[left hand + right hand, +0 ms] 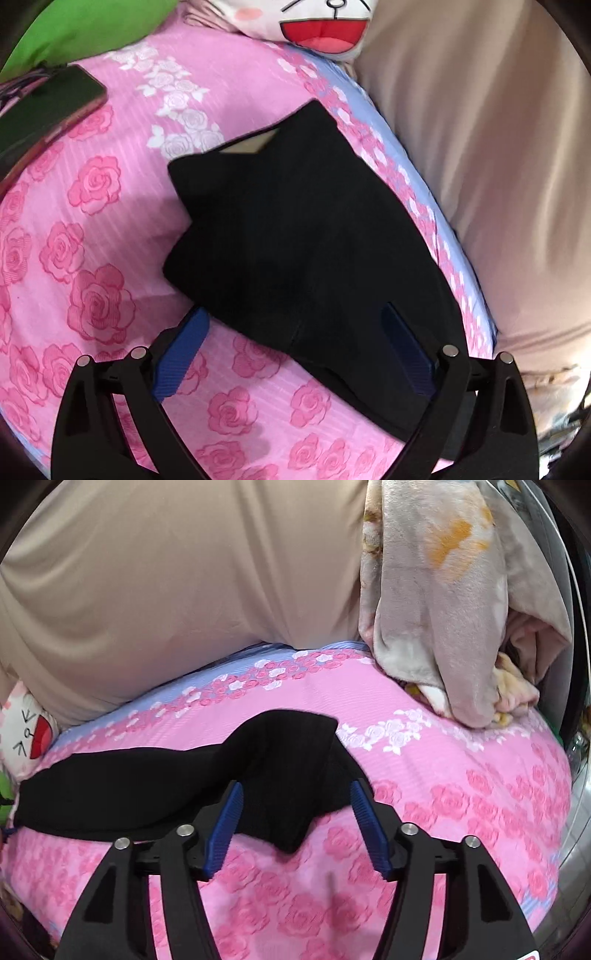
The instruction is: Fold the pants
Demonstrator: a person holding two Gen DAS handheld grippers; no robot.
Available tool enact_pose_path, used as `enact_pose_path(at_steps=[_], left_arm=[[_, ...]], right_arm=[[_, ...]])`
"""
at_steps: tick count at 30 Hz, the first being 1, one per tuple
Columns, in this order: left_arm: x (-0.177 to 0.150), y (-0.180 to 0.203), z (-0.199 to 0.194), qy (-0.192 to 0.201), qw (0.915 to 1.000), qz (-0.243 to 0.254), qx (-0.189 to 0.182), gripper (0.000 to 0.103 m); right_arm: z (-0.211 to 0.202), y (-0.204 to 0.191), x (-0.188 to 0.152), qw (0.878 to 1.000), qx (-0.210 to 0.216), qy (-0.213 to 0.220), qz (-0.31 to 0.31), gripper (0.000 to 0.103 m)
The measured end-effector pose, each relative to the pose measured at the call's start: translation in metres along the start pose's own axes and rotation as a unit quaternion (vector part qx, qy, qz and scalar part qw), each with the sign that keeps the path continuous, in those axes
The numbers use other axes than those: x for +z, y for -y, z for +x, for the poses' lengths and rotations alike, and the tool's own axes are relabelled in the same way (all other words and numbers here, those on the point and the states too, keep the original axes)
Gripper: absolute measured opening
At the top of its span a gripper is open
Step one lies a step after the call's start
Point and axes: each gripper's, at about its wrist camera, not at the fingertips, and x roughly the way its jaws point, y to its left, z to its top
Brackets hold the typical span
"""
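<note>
Blue-padded, the left gripper (295,343) stood spread at the frame's bottom, over the black pants (295,229) lying mid-frame on the pink sheet (92,258). Likewise spread, the right gripper (295,823) straddled a raised corner. Soft, light and floppy, the pants probably wanted pinching at that doubled edge.

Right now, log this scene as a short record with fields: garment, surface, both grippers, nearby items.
garment: black fabric pants, partly folded, lying on the bed
surface: pink rose-print bedsheet
left gripper: open, fingers astride the pants' near edge
right gripper: open, a pants flap between its fingers
nearby: dark smartphone, green pillow, beige plush blanket
</note>
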Motion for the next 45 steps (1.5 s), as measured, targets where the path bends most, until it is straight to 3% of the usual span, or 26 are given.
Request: enact_pose_path(at_steps=[1,4,7,9,13,15,17,18,19,20,21,23,25,28,29,31,34,36,37,39,42,44,45], left_arm=[[0.001,0.002,0.001,-0.008,1.0000,-0.004,-0.001,0.064],[0.005,0.004,0.006,-0.044,0.9986,-0.025,0.012,0.025],[0.017,0.003,0.005,-0.044,0.9985,-0.029,0.013,0.015],[0.021,0.003,0.006,-0.047,0.9984,-0.030,0.013,0.015],[0.021,0.006,0.008,-0.044,0.9985,-0.018,0.028,0.014],[0.022,0.008,0.012,-0.047,0.9982,-0.015,0.035,0.014],[0.024,0.004,0.013,-0.049,0.9980,-0.015,0.038,0.014],[0.025,0.004,0.013,-0.049,0.9979,-0.013,0.040,0.014],[0.026,0.004,0.013,-0.049,0.9979,-0.013,0.041,0.013],[0.030,0.006,0.013,-0.049,0.9979,-0.011,0.042,0.013],[0.033,0.008,0.011,-0.045,0.9980,-0.009,0.043,0.013],[0.043,0.022,0.000,-0.028,0.9984,0.016,0.047,0.012],[0.050,0.036,-0.015,-0.001,0.9976,0.043,0.053,0.006],[0.054,0.048,-0.023,0.010,0.9956,0.076,0.055,0.007],[0.053,0.045,-0.020,0.008,0.9951,0.077,0.062,0.007],[0.049,0.029,-0.007,-0.006,0.9946,0.070,0.077,0.007],[0.040,0.001,0.010,-0.030,0.9955,0.046,0.078,0.007],[0.037,-0.004,0.011,-0.026,0.9961,0.045,0.071,0.007],[0.036,-0.004,0.009,-0.023,0.9961,0.049,0.070,0.007],[0.036,-0.003,0.009,-0.021,0.9959,0.052,0.071,0.007],[0.035,-0.001,0.011,-0.021,0.9949,0.062,0.077,0.007],[0.036,0.002,0.012,-0.021,0.9933,0.073,0.087,0.007],[0.036,0.004,0.012,-0.021,0.9928,0.076,0.090,0.007]], right_arm=[[-0.005,-0.002,-0.004,1.000,0.007,0.001,0.006,0.065],[-0.010,-0.008,-0.013,0.999,0.036,-0.009,0.032,0.068],[-0.004,-0.014,-0.014,0.997,0.047,-0.023,0.049,0.069],[0.001,-0.016,-0.010,0.996,0.058,-0.026,0.065,0.069],[0.013,-0.017,0.006,0.981,0.135,-0.031,0.139,0.074],[0.028,-0.026,0.017,0.981,0.126,-0.045,0.140,0.079],[0.055,-0.035,0.029,0.986,0.083,-0.073,0.123,0.079],[0.069,-0.036,0.032,0.986,0.073,-0.088,0.126,0.068],[0.086,-0.034,0.033,0.983,0.063,-0.100,0.139,0.048],[0.099,-0.031,0.036,0.982,0.047,-0.109,0.146,0.009],[0.109,-0.030,0.039,0.981,0.028,-0.120,0.148,0.005],[0.104,-0.035,0.058,0.984,0.050,-0.087,0.147,0.005],[0.066,-0.050,0.087,0.988,0.103,-0.014,0.113,0.004],[0.027,-0.053,0.096,0.987,0.133,0.046,0.076,0.004],[0.028,-0.047,0.090,0.988,0.128,0.044,0.072,0.004],[0.052,-0.022,0.060,0.990,0.110,-0.011,0.093,0.004],[0.088,0.013,0.009,0.980,0.081,-0.107,0.149,0.004],[0.096,0.018,-0.002,0.975,0.076,-0.132,0.161,0.009],[0.092,0.017,0.002,0.976,0.084,-0.122,0.161,0.012],[0.087,0.009,0.011,0.981,0.075,-0.112,0.136,0.030],[0.087,0.000,0.017,0.985,0.058,-0.107,0.126,0.048],[0.091,-0.008,0.024,0.988,0.045,-0.100,0.111,0.047],[0.090,-0.006,0.028,0.988,0.054,-0.095,0.106,0.030]])
